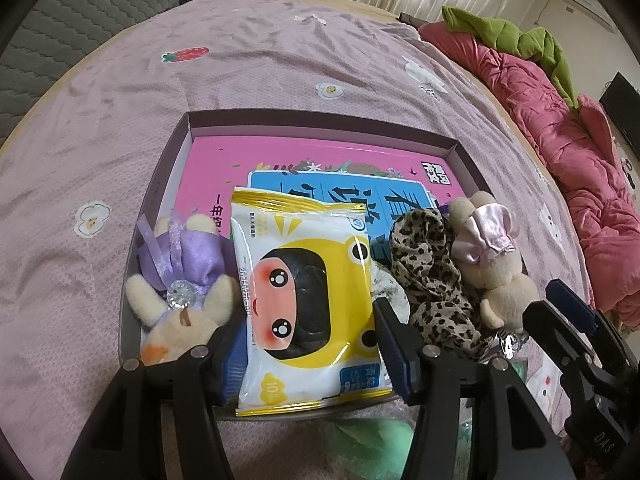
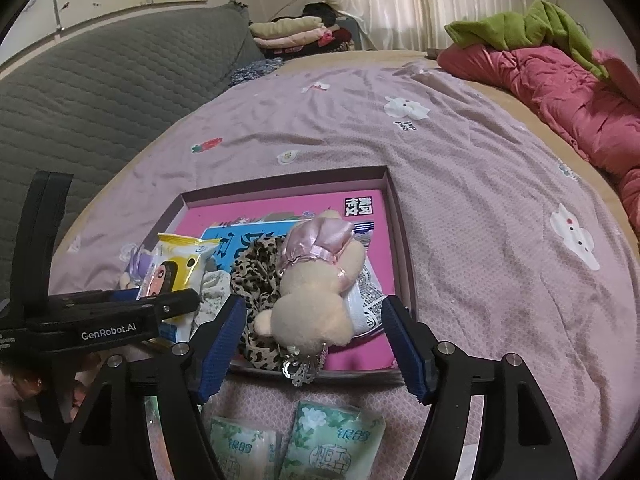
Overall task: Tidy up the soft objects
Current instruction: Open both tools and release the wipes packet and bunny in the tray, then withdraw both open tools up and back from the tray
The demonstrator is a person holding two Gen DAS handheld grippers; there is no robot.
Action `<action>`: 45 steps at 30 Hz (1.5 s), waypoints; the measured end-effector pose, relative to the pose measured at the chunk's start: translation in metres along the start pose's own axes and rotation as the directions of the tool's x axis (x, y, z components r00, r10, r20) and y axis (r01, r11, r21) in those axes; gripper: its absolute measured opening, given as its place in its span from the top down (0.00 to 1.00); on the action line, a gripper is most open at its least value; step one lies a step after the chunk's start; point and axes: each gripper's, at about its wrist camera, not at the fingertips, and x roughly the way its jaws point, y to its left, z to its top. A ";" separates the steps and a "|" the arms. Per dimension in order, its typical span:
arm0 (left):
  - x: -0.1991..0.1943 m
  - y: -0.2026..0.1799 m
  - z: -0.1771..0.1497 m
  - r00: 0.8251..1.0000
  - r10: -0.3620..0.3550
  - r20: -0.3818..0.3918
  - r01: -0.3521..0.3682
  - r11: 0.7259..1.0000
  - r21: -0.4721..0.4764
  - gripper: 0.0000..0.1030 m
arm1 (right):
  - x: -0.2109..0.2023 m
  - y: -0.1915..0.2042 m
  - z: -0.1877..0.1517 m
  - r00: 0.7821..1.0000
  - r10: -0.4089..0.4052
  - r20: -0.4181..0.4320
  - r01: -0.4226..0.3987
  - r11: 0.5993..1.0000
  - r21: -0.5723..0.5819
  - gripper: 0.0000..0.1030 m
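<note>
A shallow purple box [image 1: 178,148] [image 2: 394,208] lies on the bed with books in it. My left gripper [image 1: 312,344] holds a yellow and white wipes pack [image 1: 308,292] [image 2: 176,264] between its fingers over the box's near edge. A plush in a purple dress [image 1: 180,276] lies left of the pack. A leopard-print scrunchie [image 1: 432,276] [image 2: 260,264] and a beige plush with a pink bow [image 1: 488,248] [image 2: 316,292] lie to its right. My right gripper [image 2: 314,344] is open, its fingers either side of the beige plush.
Two green tissue packs [image 2: 316,440] lie on the lilac bedsheet [image 2: 480,220] in front of the box. A pink quilt [image 2: 560,92] with a green cloth [image 2: 528,28] is bunched at the right. A grey sofa [image 2: 100,92] stands at the left.
</note>
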 end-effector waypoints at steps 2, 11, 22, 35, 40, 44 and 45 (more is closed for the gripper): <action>-0.001 0.001 -0.001 1.000 -0.001 0.000 0.001 1.000 0.003 0.43 | -0.001 0.000 -0.001 1.000 -0.003 -0.001 0.003 1.000 0.002 0.30; -0.009 0.006 -0.003 0.999 -0.049 0.019 0.049 0.999 -0.009 0.42 | -0.004 0.002 -0.001 1.000 0.006 -0.001 -0.006 1.000 -0.001 0.30; -0.020 0.008 -0.003 0.998 -0.051 0.035 0.051 0.999 -0.007 0.41 | -0.011 0.004 0.001 1.000 -0.006 0.012 0.006 1.000 -0.004 0.29; -0.046 0.011 0.000 0.995 -0.058 0.086 0.060 0.998 -0.024 0.40 | -0.024 0.006 0.004 0.999 -0.017 0.030 0.018 1.000 -0.013 0.29; -0.059 0.010 0.000 0.992 -0.064 0.108 0.067 0.997 -0.024 0.40 | -0.032 0.009 0.007 0.999 -0.019 0.048 0.020 1.000 -0.014 0.29; -0.068 0.009 -0.002 0.991 -0.068 0.119 0.071 0.997 -0.024 0.37 | -0.039 0.011 0.008 0.998 -0.020 0.062 0.021 1.000 -0.018 0.29; -0.071 0.009 -0.003 0.990 -0.070 0.122 0.074 0.997 -0.025 0.37 | -0.041 0.012 0.008 0.998 -0.019 0.064 0.021 1.000 -0.018 0.29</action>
